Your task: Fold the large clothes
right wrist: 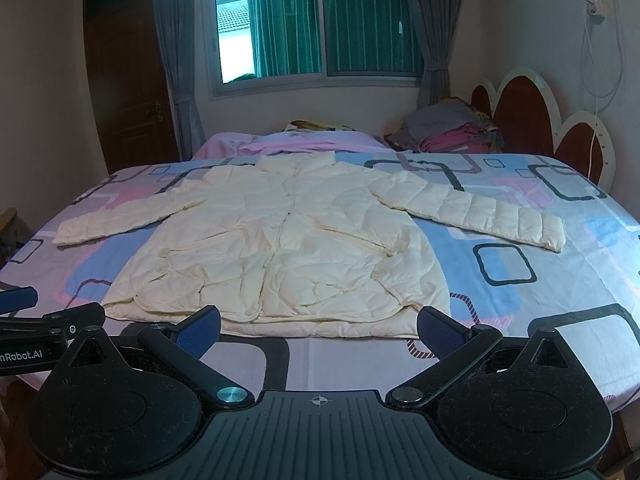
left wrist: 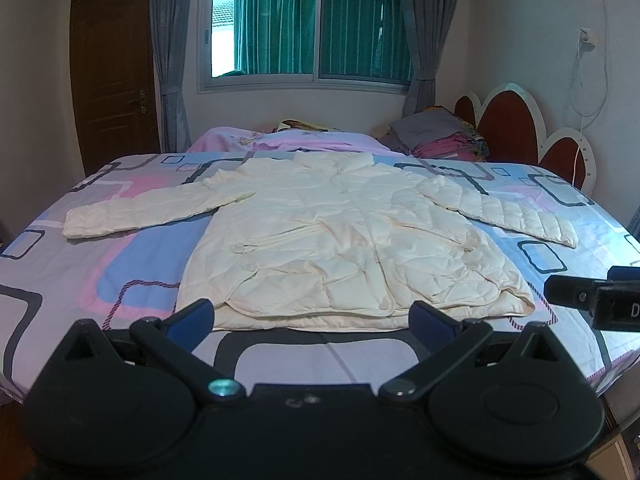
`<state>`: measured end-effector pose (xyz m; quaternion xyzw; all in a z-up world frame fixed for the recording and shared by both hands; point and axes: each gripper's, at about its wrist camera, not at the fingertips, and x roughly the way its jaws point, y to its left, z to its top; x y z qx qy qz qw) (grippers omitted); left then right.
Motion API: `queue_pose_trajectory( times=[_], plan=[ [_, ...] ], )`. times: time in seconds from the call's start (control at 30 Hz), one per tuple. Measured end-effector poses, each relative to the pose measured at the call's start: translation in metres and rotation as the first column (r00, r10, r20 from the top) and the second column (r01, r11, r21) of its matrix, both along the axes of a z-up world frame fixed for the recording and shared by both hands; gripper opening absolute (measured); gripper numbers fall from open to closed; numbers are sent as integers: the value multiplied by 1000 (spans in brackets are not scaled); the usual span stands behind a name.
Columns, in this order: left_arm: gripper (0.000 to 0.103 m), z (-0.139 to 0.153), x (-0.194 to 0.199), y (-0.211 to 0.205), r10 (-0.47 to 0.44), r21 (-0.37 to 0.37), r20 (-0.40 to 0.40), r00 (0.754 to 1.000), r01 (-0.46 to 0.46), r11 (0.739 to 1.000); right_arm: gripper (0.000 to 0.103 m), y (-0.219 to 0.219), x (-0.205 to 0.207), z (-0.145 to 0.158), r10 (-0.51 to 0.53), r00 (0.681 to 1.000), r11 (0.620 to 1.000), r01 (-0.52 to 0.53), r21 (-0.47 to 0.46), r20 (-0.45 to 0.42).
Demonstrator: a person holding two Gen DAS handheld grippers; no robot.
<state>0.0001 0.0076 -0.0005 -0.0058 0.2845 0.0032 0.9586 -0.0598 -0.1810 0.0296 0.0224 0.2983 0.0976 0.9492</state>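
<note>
While cream puffer jacket (left wrist: 344, 236) lies flat on bed (left wrist: 80, 272) straight ahead of my grippers, sleeves spread out to both sides, no fold looks made yet; whole job left, I judge. My left gripper (left wrist: 312, 316) spread wide, empty, hovering just short of hem. My right gripper (right wrist: 318, 322) likewise wide apart, gripping nothing, touching nothing.

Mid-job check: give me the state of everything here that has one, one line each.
Jacket: unfolded, flat on bed, sleeves spread, front closed.
Left hand-held gripper: open, empty, short of the hem.
Right hand-held gripper: open, empty, at the hem.
Window: left pane part open.
Door: closed.
</note>
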Motion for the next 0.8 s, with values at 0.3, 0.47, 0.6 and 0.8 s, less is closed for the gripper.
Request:
queue_pose_trajectory(
  times=[0.3, 0.47, 0.6, 0.8],
  plan=[
    [103, -1, 2, 8, 1, 3, 2, 1000, -1, 1000, 103, 0, 0, 1, 0, 1000, 1000, 0, -1, 1],
    [103, -1, -1, 1, 3, 3, 0, 1000, -3, 1000, 103, 0, 0, 0, 0, 1000, 1000, 0, 0, 1],
    [103, -1, -1, 1, 8, 4, 3, 1000, -8, 1000, 103, 0, 0, 1, 0, 1000, 1000, 0, -1, 2],
    [103, 0, -2, 6, 17, 4, 4, 1000, -17, 1000, 103, 0, 1, 2, 2, 1000, 1000, -2, -2, 3]
  ],
)
